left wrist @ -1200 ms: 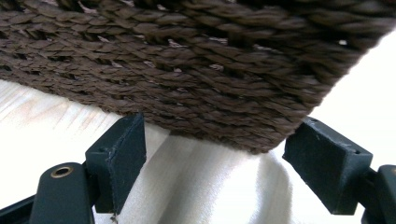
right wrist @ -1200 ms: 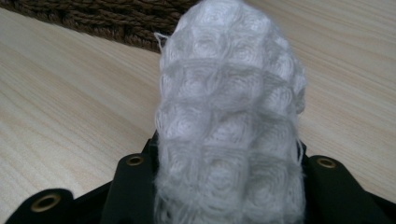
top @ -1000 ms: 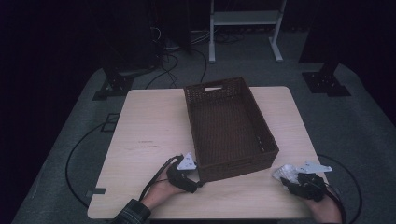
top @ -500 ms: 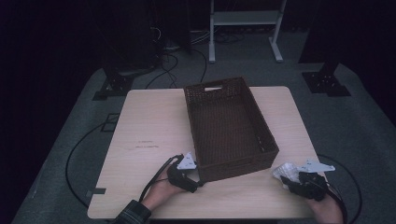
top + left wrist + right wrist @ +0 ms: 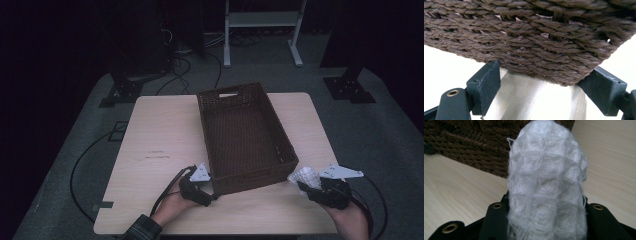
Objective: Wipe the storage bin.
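Observation:
A dark brown woven basket (image 5: 250, 177) stands lengthwise in the middle of the light wooden table (image 5: 160, 145). My left gripper (image 5: 212, 191) is at the basket's near left corner. In the left gripper view the jaws of the left gripper (image 5: 544, 80) stand on either side of the basket's (image 5: 529, 37) lower corner and touch it. At the near right my right gripper (image 5: 306, 186) is shut on a white waffle-knit cloth (image 5: 305, 176), a little above the table. In the right gripper view the cloth (image 5: 546, 182) bulges up between the jaws, with the basket (image 5: 474, 142) behind it.
The basket looks empty and has a handle slot in its far wall (image 5: 228, 94). Bare tabletop lies to its left and along the near edge. Cables (image 5: 85, 165) trail over the grey floor, and a white rack (image 5: 260, 20) stands beyond the table.
My right gripper has lifted the white cloth slightly off the table. The left gripper and the basket have stayed where they were.

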`<state>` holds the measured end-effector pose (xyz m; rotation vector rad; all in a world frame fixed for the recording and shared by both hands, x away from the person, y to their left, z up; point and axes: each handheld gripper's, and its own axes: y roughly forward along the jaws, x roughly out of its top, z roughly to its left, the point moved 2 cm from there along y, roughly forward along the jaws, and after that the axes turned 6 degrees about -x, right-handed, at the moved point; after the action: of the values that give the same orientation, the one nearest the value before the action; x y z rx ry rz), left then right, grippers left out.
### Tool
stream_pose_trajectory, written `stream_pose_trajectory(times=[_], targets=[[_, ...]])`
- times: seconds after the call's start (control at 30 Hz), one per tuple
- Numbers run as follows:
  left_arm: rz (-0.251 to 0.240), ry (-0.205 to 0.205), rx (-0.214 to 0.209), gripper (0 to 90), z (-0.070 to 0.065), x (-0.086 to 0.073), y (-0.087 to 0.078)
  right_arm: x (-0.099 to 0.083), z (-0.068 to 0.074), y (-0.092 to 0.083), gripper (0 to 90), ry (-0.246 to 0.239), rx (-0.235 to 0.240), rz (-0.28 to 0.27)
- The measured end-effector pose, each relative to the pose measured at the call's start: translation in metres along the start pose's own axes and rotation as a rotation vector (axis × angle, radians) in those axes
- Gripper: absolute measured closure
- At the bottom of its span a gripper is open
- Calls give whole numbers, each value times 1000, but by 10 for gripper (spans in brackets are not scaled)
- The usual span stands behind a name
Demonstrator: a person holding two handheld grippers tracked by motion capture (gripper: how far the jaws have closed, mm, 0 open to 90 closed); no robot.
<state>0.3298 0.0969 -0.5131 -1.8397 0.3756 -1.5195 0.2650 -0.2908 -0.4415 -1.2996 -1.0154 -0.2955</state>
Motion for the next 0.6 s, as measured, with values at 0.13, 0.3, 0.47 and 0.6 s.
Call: stream_pose_trajectory(times=[0.13, 0.3, 0.47, 0.6], targets=[[3, 3, 0, 175, 0, 0, 0, 10, 2, -2, 546, -19, 0, -11], [3, 3, 0, 174, 0, 0, 0, 18, 4, -1, 545, -32, 7, -18], [3, 4, 0, 175, 0, 0, 0, 22, 6, 3, 545, -43, 11, -9], [3, 5, 0, 175, 0, 0, 0, 22, 6, 7, 545, -41, 17, -8]])
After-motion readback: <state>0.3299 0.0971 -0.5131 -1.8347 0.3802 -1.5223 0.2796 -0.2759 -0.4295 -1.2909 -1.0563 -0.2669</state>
